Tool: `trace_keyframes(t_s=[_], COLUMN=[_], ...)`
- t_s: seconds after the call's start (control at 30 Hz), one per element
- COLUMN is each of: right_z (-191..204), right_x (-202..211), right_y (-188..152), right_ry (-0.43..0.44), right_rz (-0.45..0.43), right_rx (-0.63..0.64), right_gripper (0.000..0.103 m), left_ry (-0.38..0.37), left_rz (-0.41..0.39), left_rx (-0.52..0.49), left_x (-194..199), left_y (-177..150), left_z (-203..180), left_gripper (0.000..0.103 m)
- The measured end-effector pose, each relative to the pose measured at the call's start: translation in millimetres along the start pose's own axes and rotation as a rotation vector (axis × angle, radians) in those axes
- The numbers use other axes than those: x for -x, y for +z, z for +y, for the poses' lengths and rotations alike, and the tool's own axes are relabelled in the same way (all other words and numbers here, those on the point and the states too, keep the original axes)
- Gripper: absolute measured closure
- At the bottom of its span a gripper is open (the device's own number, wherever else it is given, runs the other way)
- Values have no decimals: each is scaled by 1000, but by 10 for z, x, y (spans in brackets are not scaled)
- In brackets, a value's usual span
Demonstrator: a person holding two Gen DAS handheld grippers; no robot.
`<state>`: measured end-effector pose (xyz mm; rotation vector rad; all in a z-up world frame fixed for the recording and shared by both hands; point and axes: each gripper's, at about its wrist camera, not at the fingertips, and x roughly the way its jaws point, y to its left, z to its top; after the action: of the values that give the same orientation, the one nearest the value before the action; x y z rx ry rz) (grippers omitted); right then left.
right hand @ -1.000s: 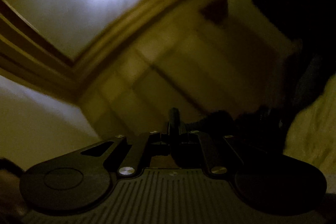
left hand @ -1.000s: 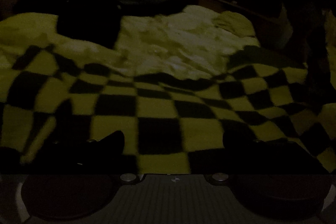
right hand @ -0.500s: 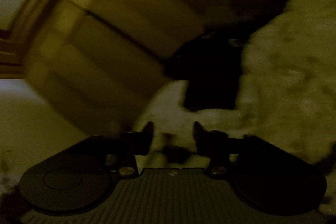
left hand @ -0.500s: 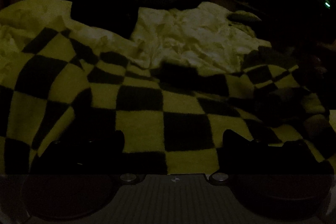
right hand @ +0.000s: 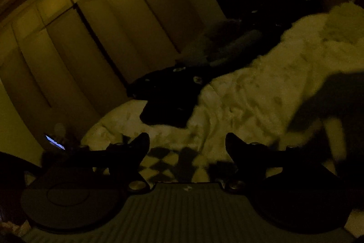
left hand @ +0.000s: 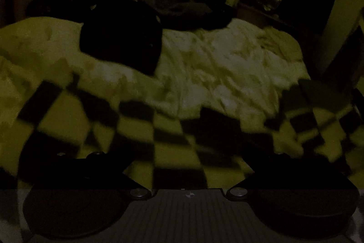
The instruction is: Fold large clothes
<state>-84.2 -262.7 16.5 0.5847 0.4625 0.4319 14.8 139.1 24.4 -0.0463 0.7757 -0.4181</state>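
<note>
A dim bedroom, lit yellowish and low: a bed covered by a pale, rumpled duvet, with wardrobe doors along the wall behind it.

The checkered garment lies spread over the near part of the bed, its dark and light squares running right up under the left hand-held gripper. It looks like a thick, soft knit or fleece (the weave itself is too dark to make out), so I would expect it to be limp, fairly heavy for its size, and inclined to sag and drag on the duvet rather than slide. Its far edge ripples unevenly against the bedding. A grip near a corner or along a hem should hold best; a pinch in mid-panel would likely only bunch it up.

The left hand-held gripper stands wide open just above the cloth, holding nothing. The right hand-held gripper is likewise spread and empty, with a small patch of the checks showing between its fingers.

Beyond the garment, a black garment sits on the duvet towards the head of the bed.
</note>
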Motion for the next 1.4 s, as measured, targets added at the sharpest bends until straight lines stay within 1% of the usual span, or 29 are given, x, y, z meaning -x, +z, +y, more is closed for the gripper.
trace_keyframes(t_s=[0.03,0.1,0.13,0.17,0.2,0.27,0.33,0.4,0.5,0.53,0.57,0.6,0.63,0.67,0.73,0.83,0.93,1.03,1.07,1.13,1.2,1.27,1.4], right_z=[-47,-132,-179,-246,-318,-448,-549,-613,-659,-667,-674,-677,-677,-679,-686,-684,-674,-666,-664,-685,-689,-687,-710], right_x=[47,118,153,176,193,251,283,310,295,288,276,280,281,286,292,299,304,314,312,312,309,322,366], right_y=[-92,-254,-312,-349,-375,-393,-404,-437,-481,-490,-494,-500,-502,-505,-515,-527,-539,-547,-549,-555,-549,-551,-560], right_ry=[-2,-39,-55,-53,-40,-23,-7,5,17,16,12,10,10,11,16,18,20,23,24,29,22,23,47], right_rz=[1,-6,-17,-26,-37,-78,-103,-118,-119,-118,-116,-116,-117,-120,-125,-131,-136,-144,-145,-141,-138,-144,-166], right_rx=[-18,-25,-30,-53,-88,-157,-202,-227,-241,-246,-249,-250,-251,-254,-262,-271,-269,-269,-271,-274,-275,-280,-293], right_gripper=[25,25,25,25,25,25,25,25,22,22,22,22,22,22,21,21,20,18,18,18,18,17,15], left_ry=[-20,-86,-107,-116,-109,-67,-84,-95,-112,-120,-132,-144,-161,-196,-255,-281,-313,-316,-307,-264,-267,-265,-164], left_rz=[21,75,96,128,149,205,250,264,255,256,257,260,254,239,214,148,69,-11,-18,-11,-13,4,67], left_rx=[17,56,70,77,75,79,88,90,66,62,63,70,78,93,127,138,153,147,142,152,167,168,152], left_x=[-94,-318,-414,-568,-679,-939,-1119,-1192,-1210,-1203,-1189,-1173,-1149,-1100,-984,-737,-407,-54,-4,28,75,118,116], left_y=[82,226,260,310,324,316,263,205,176,183,180,182,192,199,222,283,380,467,479,464,394,272,-90], left_z=[37,86,92,83,73,43,35,20,-40,-59,-75,-86,-91,-81,-61,-26,60,195,225,272,314,358,504], left_gripper=[0,0,0,0,0,0,0,0,0,2,20,24,30,43,47,50,50,50,50,50,50,50,50])
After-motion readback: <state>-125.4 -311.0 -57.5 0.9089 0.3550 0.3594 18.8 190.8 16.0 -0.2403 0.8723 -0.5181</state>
